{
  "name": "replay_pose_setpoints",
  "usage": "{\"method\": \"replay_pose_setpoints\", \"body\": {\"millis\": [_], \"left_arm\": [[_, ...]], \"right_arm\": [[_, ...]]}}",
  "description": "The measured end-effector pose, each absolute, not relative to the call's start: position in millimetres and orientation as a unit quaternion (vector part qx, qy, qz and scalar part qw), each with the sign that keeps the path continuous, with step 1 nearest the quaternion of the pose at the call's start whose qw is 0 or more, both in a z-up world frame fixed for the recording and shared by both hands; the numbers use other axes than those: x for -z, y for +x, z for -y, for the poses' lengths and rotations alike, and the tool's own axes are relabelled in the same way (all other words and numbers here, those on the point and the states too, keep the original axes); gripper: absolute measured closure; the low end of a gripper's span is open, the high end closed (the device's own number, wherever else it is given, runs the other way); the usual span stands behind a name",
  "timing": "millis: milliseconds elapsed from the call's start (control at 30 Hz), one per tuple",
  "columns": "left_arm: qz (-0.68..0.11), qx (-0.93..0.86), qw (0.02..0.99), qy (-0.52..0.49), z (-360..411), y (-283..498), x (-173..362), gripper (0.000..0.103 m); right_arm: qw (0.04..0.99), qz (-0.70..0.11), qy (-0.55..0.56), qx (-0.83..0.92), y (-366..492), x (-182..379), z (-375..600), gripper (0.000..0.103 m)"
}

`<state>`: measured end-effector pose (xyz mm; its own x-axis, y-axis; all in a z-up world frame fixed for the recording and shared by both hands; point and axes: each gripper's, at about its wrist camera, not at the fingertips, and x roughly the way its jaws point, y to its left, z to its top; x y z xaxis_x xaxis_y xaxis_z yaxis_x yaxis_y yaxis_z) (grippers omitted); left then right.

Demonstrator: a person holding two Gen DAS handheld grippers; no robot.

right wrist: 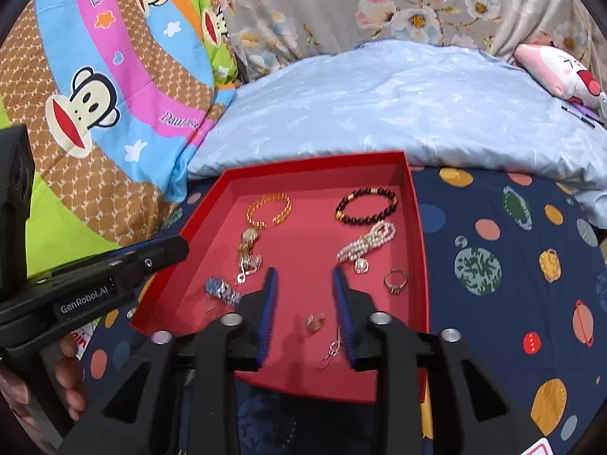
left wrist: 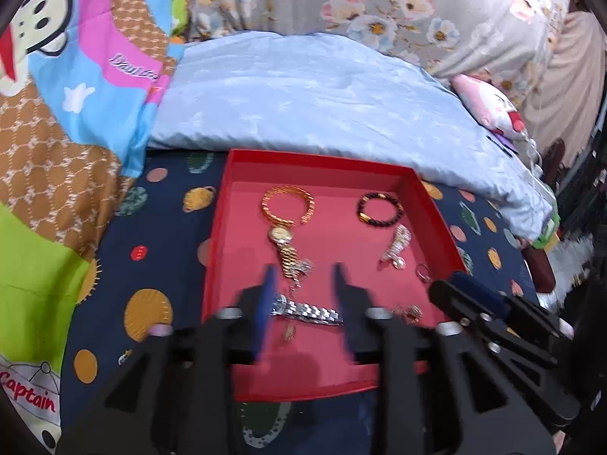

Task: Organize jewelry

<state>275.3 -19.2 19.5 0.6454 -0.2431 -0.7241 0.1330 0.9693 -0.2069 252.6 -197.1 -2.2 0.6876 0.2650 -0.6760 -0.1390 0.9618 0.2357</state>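
Observation:
A red tray [left wrist: 218, 227] [right wrist: 420, 235] lies on the bed with jewelry spread in it. My left gripper [left wrist: 303, 278] is open above the tray's near half, and a silver watch [left wrist: 309, 310] [right wrist: 223, 291] lies flat on the tray floor just below its fingers. My right gripper [right wrist: 303, 282] is also open, with a small gold earring [right wrist: 315, 322] lying loose on the floor between its blue pads. Farther back rest a gold bangle [left wrist: 286, 204], a gold watch [left wrist: 281, 236], a dark bead bracelet [right wrist: 366, 206], a pearl necklace [right wrist: 368, 244] and a ring [right wrist: 396, 281].
The tray sits on a navy sheet with planets [right wrist: 512, 265]. A pale blue quilt [left wrist: 303, 94] rises right behind it, a cartoon monkey blanket [right wrist: 95, 94] lies at the left, and a pink plush toy [right wrist: 557, 72] is at the far right. A hand [right wrist: 68, 371] holds the left gripper's handle.

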Motion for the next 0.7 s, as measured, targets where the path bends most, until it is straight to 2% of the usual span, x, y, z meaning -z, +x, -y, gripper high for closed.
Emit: {"method": "replay_pose_setpoints", "body": {"millis": [67, 233, 400, 700], "left_arm": [[-0.403, 0.097, 0.907, -0.073, 13, 274, -23, 0.053], [-0.396, 0.095, 0.909, -0.083, 0, 267, -32, 0.051], [-0.389, 0.086, 0.915, -0.069, -2, 250, -38, 0.048], [-0.387, 0.068, 0.919, -0.028, 1, 215, -32, 0.047]], "right_arm": [[0.918, -0.371, 0.087, -0.107, 249, -3, 199, 0.063], [0.922, -0.360, 0.100, -0.100, 237, -14, 207, 0.058], [0.929, -0.352, 0.082, -0.074, 216, -21, 204, 0.048], [0.929, -0.359, 0.070, -0.054, 178, -17, 199, 0.039]]}}
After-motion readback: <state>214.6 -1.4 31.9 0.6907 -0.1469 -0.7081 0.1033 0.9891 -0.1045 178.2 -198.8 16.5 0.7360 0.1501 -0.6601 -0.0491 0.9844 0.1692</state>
